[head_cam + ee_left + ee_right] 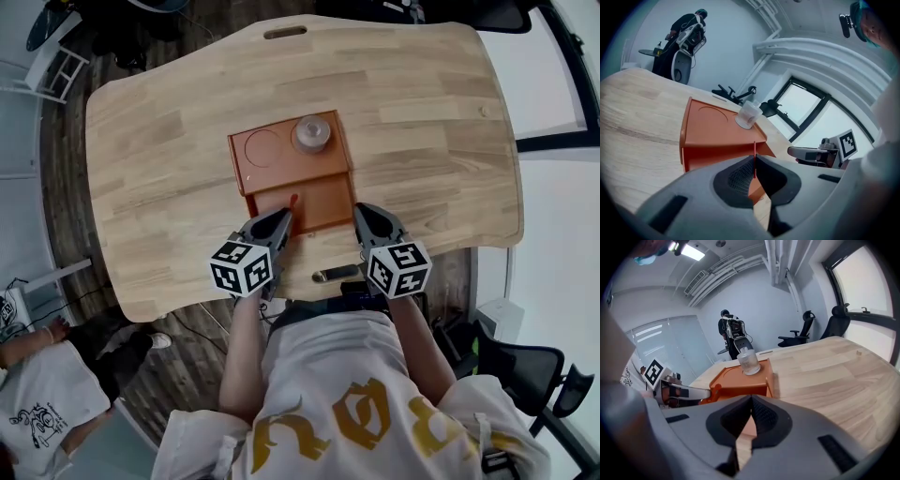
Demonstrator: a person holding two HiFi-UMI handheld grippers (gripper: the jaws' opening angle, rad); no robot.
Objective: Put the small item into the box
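1 thin red strip (754, 149) pinched in left gripper (753, 161), at the near edge of 1 orange box (319, 204). Right gripper (751, 401) jaws pressed together, empty. 1 clear jar (311, 134) on box top.

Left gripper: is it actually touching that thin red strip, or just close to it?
Touching. The left gripper view shows the left gripper with its jaws closed on the thin red strip, whose end sticks up from between them.
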